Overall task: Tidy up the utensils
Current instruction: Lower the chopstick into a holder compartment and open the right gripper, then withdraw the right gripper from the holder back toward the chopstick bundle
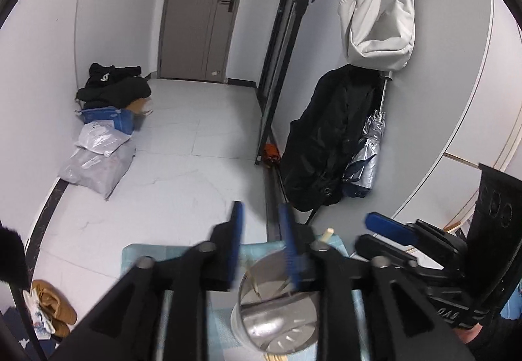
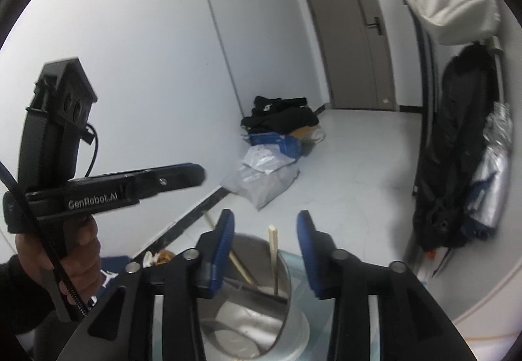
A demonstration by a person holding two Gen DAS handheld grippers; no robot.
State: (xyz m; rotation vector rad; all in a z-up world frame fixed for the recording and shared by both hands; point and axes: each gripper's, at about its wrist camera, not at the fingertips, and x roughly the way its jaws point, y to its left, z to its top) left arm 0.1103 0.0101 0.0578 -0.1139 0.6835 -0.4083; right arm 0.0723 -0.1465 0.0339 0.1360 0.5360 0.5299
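Observation:
A shiny metal utensil holder (image 1: 277,325) stands on a light blue mat (image 1: 143,255), just below my left gripper (image 1: 261,214). The left gripper's blue pads are apart with nothing between them. Wooden chopsticks (image 2: 272,256) stand inside the holder (image 2: 257,315), leaning on its rim. My right gripper (image 2: 265,217) hovers over the holder, open; one chopstick rises into the gap without touching either pad. In the left wrist view a blue finger (image 1: 388,227) of the right gripper shows on the right. The right wrist view has the left gripper's finger (image 2: 176,173) at left, held by a hand (image 2: 78,263).
On the pale tiled floor by the far wall lie plastic parcels (image 1: 98,165), a blue box (image 1: 109,119) and black clothes (image 1: 114,86). A black coat (image 1: 326,139) and a silver umbrella (image 1: 368,149) hang at right under a white bag (image 1: 378,21). Brown shoes (image 1: 53,305) sit lower left.

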